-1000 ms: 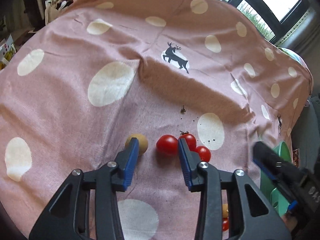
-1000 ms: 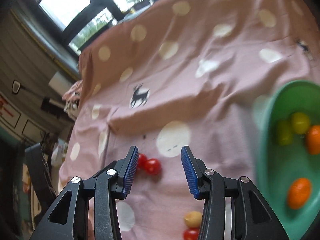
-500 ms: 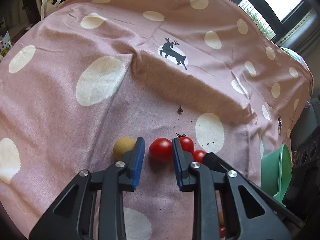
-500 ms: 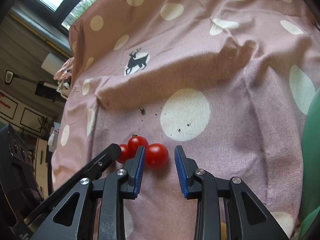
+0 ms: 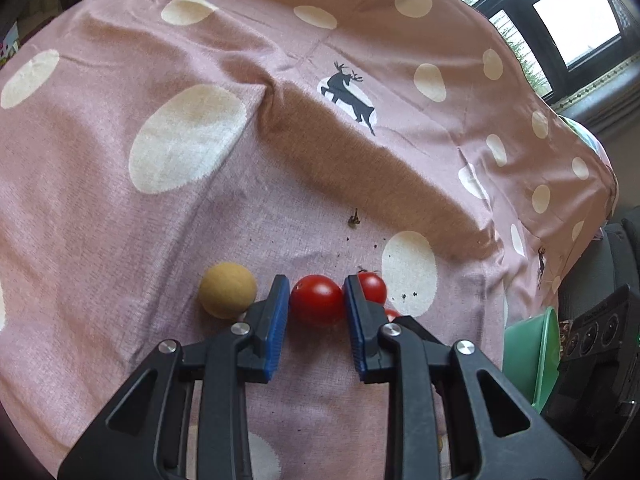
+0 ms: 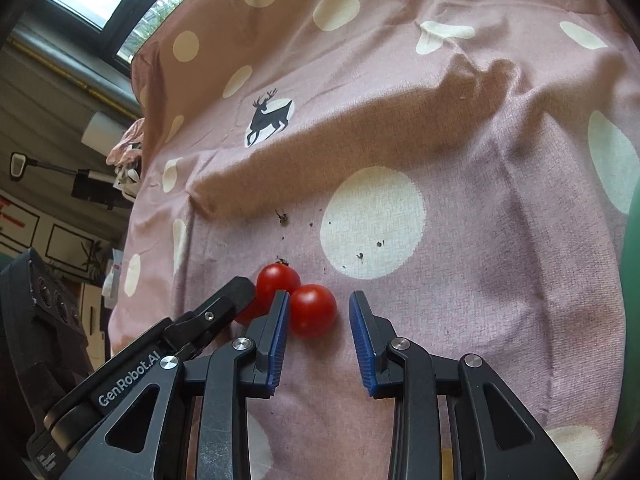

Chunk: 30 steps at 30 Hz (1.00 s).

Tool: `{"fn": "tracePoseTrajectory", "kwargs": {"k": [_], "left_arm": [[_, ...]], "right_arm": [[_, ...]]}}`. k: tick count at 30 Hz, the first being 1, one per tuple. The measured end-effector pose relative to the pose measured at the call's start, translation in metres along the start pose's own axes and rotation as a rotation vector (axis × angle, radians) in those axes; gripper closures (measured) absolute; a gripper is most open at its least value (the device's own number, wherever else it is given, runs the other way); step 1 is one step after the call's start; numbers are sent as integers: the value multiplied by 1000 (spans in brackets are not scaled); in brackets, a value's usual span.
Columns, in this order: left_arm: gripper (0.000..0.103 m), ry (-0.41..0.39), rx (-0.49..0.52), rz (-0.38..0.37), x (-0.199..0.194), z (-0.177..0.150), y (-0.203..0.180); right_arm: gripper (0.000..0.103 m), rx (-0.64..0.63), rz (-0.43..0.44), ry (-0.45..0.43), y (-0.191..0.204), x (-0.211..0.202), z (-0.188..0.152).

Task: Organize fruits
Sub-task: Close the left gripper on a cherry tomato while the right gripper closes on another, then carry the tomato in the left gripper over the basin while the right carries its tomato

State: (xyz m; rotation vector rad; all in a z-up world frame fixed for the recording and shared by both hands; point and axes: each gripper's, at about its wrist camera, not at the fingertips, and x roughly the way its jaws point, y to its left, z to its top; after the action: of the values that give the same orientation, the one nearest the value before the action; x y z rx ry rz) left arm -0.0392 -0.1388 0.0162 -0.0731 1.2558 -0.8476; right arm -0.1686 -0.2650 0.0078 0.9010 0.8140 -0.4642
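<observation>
left hand-held gripper: pads closed on a cherry tomato lying on the pink dotted cloth | right hand-held gripper: jaws just narrowed around another tomato, left pad touching, right pad apart | handling: light, smooth, thin-skinned, bruised easily; best pinched gently across the middle

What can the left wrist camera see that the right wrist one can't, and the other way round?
Only the left wrist view: a tan round fruit. Only the right wrist view: framed pictures on a wall. Both: the tomato squeezed by the left fingers, mostly hidden in the right view, a stemmed tomato, the pink spotted cloth, its deer print, a green bowl.
</observation>
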Motion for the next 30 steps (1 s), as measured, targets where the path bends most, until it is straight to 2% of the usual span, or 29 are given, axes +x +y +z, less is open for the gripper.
{"fn": "tracePoseTrajectory", "kwargs": {"k": [10, 15, 30], "left_arm": [[76, -56, 2, 49, -12, -1, 1], [76, -96, -11, 22, -30, -2, 5], [76, -161, 27, 32, -52, -8, -3]], "right_arm": [[69, -16, -7, 6, 6, 2, 0], [69, -45, -6, -14, 13, 3, 0], [72, -64, -42, -12, 14, 7, -6]]}}
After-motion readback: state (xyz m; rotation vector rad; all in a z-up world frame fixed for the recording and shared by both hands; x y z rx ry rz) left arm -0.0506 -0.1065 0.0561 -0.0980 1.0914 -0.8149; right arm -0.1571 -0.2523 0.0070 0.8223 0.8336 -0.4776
